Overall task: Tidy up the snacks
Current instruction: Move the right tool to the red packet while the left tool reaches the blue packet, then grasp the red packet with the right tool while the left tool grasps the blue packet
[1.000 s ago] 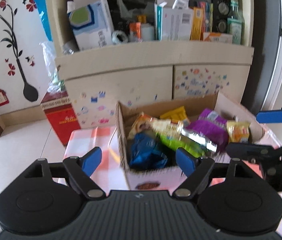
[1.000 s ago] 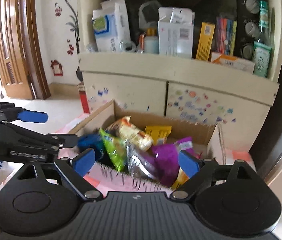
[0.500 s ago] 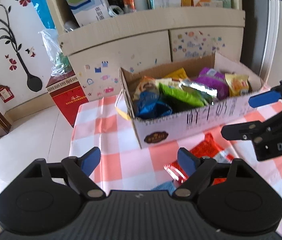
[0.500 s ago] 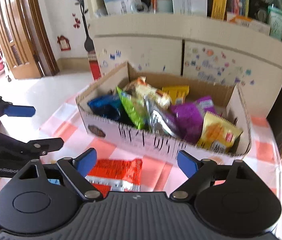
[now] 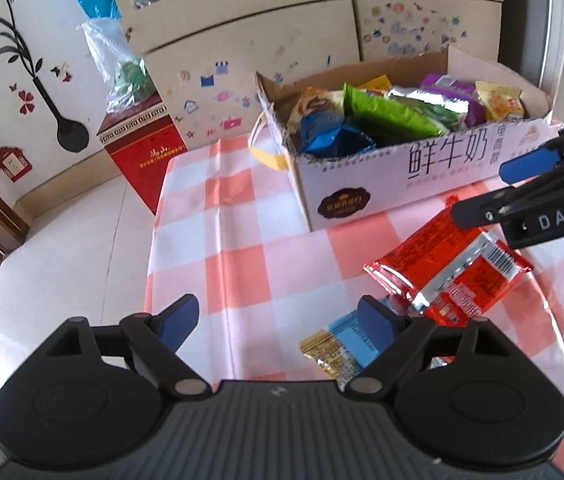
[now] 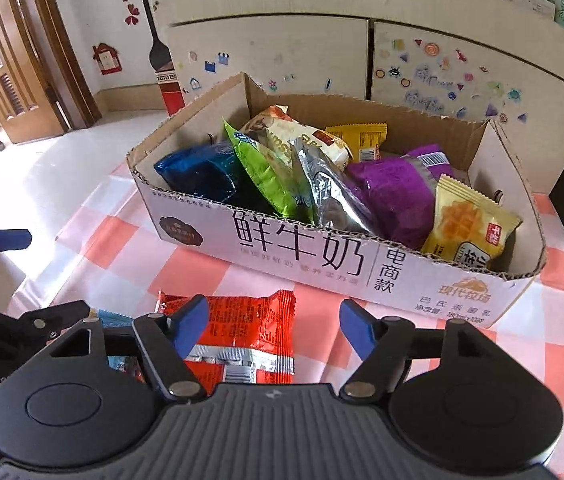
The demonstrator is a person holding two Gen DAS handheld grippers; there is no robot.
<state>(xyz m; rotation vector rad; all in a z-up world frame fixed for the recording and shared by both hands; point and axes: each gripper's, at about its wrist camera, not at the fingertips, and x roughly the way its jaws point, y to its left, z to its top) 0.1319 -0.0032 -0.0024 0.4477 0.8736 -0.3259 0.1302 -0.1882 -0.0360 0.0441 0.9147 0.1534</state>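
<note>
A cardboard box (image 5: 413, 164) (image 6: 309, 256) holding several snack packets stands on a table with a red-and-white checked cloth (image 5: 242, 248). A red snack packet (image 5: 449, 272) (image 6: 250, 332) lies flat on the cloth in front of the box. A small blue-and-gold packet (image 5: 337, 348) lies beside it, near my left gripper's right finger. My left gripper (image 5: 278, 320) is open and empty above the cloth. My right gripper (image 6: 274, 324) is open and empty, just above the red packet; it also shows in the left wrist view (image 5: 521, 192).
A cream cabinet (image 6: 361, 52) with stickers stands behind the table. A red box (image 5: 142, 160) with a plastic bag on top stands on the floor at the left. The table's left edge (image 5: 154, 240) drops to the tiled floor. A wooden door (image 6: 10, 60) is far left.
Both grippers have pulled back from over the box and tilted down. The red packet and the blue-and-gold packet on the cloth have come into view. Both grippers stay open.
</note>
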